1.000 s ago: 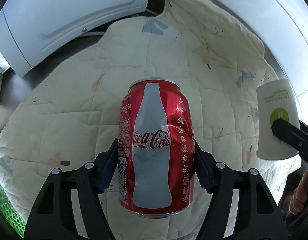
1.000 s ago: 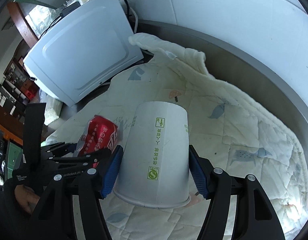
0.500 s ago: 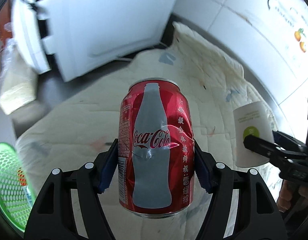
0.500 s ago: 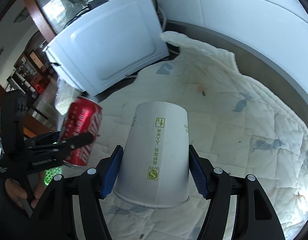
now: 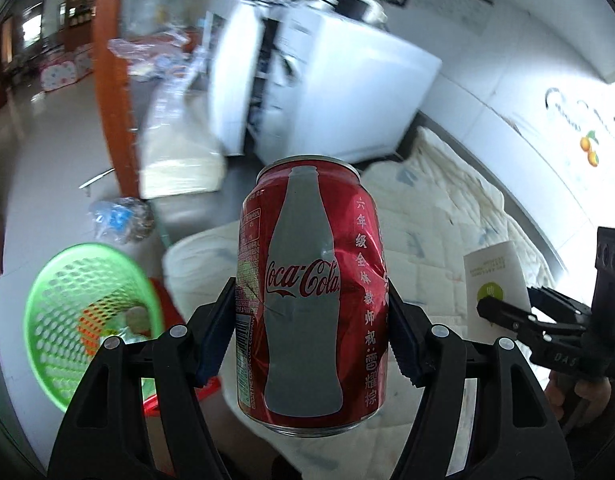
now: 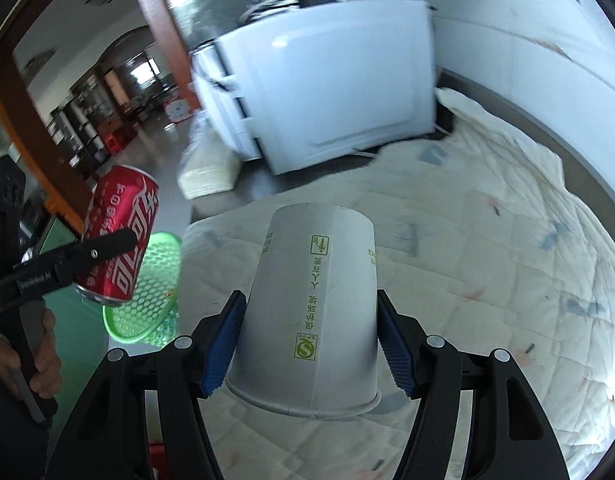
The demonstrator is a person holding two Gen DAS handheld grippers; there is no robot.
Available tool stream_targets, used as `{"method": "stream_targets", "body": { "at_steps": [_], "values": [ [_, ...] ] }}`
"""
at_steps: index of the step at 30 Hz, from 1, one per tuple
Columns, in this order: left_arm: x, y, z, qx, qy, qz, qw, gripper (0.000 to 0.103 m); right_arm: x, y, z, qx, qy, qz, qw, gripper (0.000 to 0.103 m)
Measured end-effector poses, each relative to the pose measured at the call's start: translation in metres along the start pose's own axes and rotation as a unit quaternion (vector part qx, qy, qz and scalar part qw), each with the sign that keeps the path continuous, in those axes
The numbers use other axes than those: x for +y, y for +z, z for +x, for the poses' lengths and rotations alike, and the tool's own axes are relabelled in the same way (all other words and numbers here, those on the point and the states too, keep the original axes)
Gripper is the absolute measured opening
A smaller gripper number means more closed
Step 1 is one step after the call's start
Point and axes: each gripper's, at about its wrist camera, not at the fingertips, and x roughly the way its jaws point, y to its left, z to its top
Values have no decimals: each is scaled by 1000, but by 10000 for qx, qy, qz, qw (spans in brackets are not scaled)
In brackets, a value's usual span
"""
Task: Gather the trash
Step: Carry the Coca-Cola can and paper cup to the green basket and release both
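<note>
My left gripper (image 5: 311,336) is shut on a dented red Coca-Cola can (image 5: 311,288), held upright in the air over the left end of the quilt. The right wrist view shows that same can (image 6: 121,240) at its left, above a green mesh basket (image 6: 155,300). My right gripper (image 6: 311,344) is shut on a white paper cup (image 6: 311,312) turned upside down, rim toward the camera. The cup (image 5: 495,280) and right gripper (image 5: 507,312) also show at the right edge of the left wrist view. The green basket (image 5: 67,312) stands on the floor at lower left with some litter inside.
A cream quilted blanket (image 6: 487,248) covers the surface below. A white appliance (image 6: 339,92) stands behind it against a white wall. A brown wooden post (image 5: 111,92), a pale sack (image 5: 179,168) and a crumpled plastic bag (image 5: 119,216) sit by the floor at left. A hand (image 6: 43,356) holds the left gripper's handle.
Both grippers have swung left and risen off the quilt, each keeping its hold. The green basket, the floor and the room beyond have come into view.
</note>
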Motion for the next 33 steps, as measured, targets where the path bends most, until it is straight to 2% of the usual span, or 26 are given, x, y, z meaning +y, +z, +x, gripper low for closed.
{"method": "stream_targets", "body": {
  "at_steps": [7, 16, 27, 33],
  "values": [
    [48, -17, -43, -365, 323, -454, 9978, 67, 63, 0, 7, -53, 257, -575, 9980, 62],
    [122, -38, -76, -516, 791, -1052, 9900, 67, 139, 5, 34, 87, 718, -997, 9924, 62],
    [226, -61, -67, -247, 1206, -1753, 9768, 67, 221, 21, 107, 491, 1132, -1206, 9850, 62],
    [256, -67, -61, -167, 1239, -2036, 9710, 67, 265, 28, 156, 738, 1315, -1309, 9799, 63]
  ]
}}
